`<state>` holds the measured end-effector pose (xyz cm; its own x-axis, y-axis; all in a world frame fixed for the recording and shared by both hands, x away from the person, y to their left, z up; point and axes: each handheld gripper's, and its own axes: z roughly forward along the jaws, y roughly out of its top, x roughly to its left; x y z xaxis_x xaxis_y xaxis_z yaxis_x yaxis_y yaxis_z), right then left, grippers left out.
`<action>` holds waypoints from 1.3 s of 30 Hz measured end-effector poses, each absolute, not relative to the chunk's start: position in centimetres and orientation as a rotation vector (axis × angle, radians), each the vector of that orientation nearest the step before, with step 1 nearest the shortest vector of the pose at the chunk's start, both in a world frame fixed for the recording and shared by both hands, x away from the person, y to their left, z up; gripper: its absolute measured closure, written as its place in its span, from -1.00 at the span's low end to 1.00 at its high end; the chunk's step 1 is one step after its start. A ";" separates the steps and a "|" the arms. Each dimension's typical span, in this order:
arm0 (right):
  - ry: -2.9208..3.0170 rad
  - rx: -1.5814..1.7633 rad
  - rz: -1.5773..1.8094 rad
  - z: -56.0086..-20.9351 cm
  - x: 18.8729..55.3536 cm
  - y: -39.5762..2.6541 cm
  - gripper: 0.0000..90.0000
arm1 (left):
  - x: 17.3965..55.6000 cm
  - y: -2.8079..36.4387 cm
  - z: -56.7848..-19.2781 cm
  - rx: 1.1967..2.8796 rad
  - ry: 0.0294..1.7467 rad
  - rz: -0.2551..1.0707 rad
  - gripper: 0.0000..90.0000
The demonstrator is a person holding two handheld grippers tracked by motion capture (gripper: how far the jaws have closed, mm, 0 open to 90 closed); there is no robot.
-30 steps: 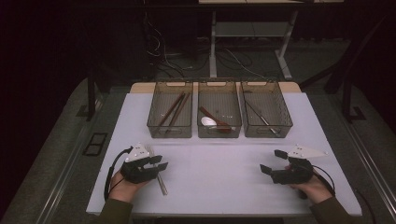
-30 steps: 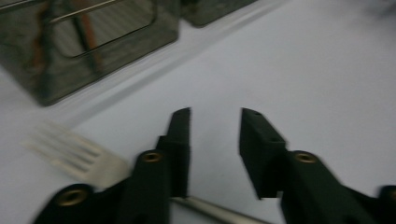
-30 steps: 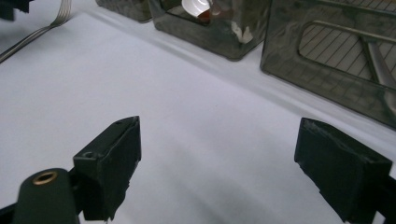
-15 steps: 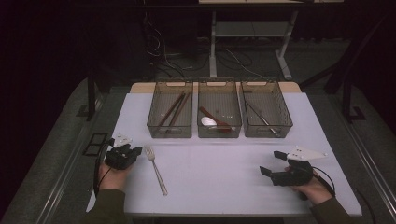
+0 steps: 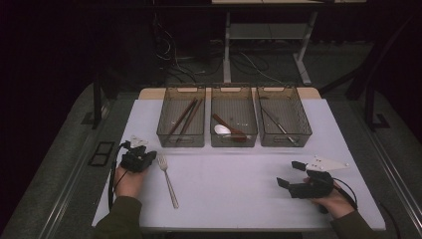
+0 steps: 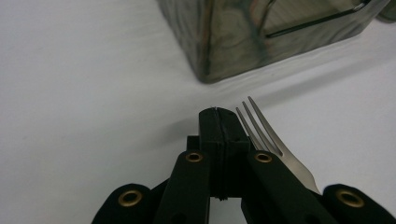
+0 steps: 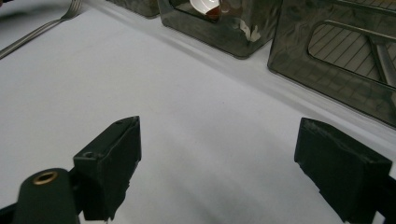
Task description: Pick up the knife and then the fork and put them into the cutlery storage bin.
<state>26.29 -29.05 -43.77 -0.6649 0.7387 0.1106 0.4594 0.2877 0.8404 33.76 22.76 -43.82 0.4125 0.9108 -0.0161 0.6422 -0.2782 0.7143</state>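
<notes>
The fork lies on the white table, just right of the left gripper, whose jaws are pressed together on nothing. The right gripper rests with jaws apart. Farther back stand three bins: the left bin holds chopsticks, the middle bin spoons, the right bin metal cutlery.

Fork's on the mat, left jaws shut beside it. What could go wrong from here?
1. The left gripper is shut with nothing between its jaws; the fork lies beside them, so a lift now would likely come up empty.
2. The fork lies flat on the white mat: a regrasp may slip off the thin handle.
</notes>
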 end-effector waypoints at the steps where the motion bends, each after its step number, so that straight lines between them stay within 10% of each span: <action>1: 2.261 1.091 1.321 -43.8 26.3 -29.1 -0.68 | 33.9 22.5 -43.9 2.030 1.306 0.528 0.98; 39: 2.272 1.060 1.326 -43.8 26.3 -29.0 -0.68 | 35.3 7.7 -44.0 2.181 0.899 0.266 0.98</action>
<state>26.28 -28.98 -43.76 -0.6808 0.7255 0.1008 0.4446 0.2999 0.8440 35.30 7.73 -44.00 0.7320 0.6759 -0.0857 0.5203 -0.4733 0.7108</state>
